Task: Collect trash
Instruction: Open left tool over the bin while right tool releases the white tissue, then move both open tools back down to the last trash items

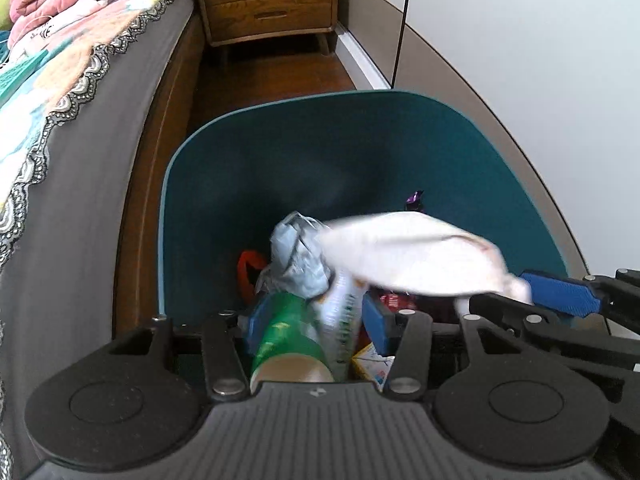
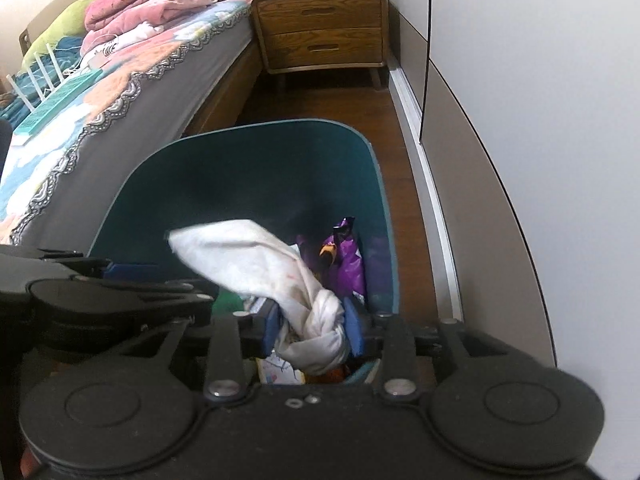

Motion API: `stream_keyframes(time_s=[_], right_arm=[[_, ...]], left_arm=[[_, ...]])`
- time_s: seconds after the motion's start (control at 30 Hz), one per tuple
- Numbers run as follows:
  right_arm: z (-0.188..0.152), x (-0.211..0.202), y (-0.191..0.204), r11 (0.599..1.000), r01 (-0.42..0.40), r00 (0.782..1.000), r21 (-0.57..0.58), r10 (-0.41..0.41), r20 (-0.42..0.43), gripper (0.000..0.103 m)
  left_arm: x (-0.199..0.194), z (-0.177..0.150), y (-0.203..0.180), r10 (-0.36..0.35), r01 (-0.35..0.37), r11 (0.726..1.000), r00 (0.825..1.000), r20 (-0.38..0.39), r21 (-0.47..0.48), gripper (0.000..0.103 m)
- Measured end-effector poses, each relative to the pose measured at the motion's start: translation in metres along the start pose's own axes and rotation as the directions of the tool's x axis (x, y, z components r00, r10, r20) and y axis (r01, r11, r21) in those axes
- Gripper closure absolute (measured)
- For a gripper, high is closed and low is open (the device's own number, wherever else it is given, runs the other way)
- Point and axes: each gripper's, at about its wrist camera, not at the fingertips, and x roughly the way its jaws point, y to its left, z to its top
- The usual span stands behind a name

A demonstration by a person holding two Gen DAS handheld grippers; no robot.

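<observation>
A teal trash bin (image 1: 360, 128) (image 2: 248, 152) stands on the floor between the bed and the wall. My right gripper (image 2: 313, 330) is shut on a knotted white cloth-like bag (image 2: 280, 272) and holds it over the bin's mouth; the bag also shows in the left wrist view (image 1: 416, 256), with the right gripper's blue fingers (image 1: 560, 292) beside it. My left gripper (image 1: 316, 324) hangs over the bin with its jaws apart around a green-and-white can (image 1: 288, 336), which appears to lie in the bin. Crumpled grey paper (image 1: 298, 256), a purple wrapper (image 2: 346, 256) and cartons lie inside.
A bed (image 2: 120, 92) with a patterned cover and pink bedding runs along the left. A wooden nightstand (image 2: 324, 28) stands at the far end. White wardrobe doors (image 2: 540, 120) line the right. A strip of wooden floor (image 2: 332, 100) lies between.
</observation>
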Motion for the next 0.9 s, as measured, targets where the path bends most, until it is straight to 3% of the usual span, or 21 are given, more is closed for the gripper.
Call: stream_keyframes(time_s=[0.07, 0.5, 0.9], right_arm=[[0.0, -0.007, -0.001, 1.0, -0.004, 1.0, 0.0, 0.004, 0.005, 0.064], [-0.013, -0.069, 0.006, 0.998, -0.054, 0.998, -0.023, 0.055, 0.04, 0.05], [-0.066, -0.112, 0.027, 0.991, -0.119, 0.992, -0.068, 0.122, 0.034, 0.038]], left_arm=[[-0.006, 0.0, 0.001, -0.003, 0.003, 1.0, 1.0, 0.006, -0.004, 0.044], [-0.077, -0.016, 0.002, -0.033, 0.034, 0.999, 0.997, 0.062, -0.003, 0.043], [-0.127, -0.067, 0.021, -0.019, 0.021, 0.999, 0.997, 0.068, -0.035, 0.04]])
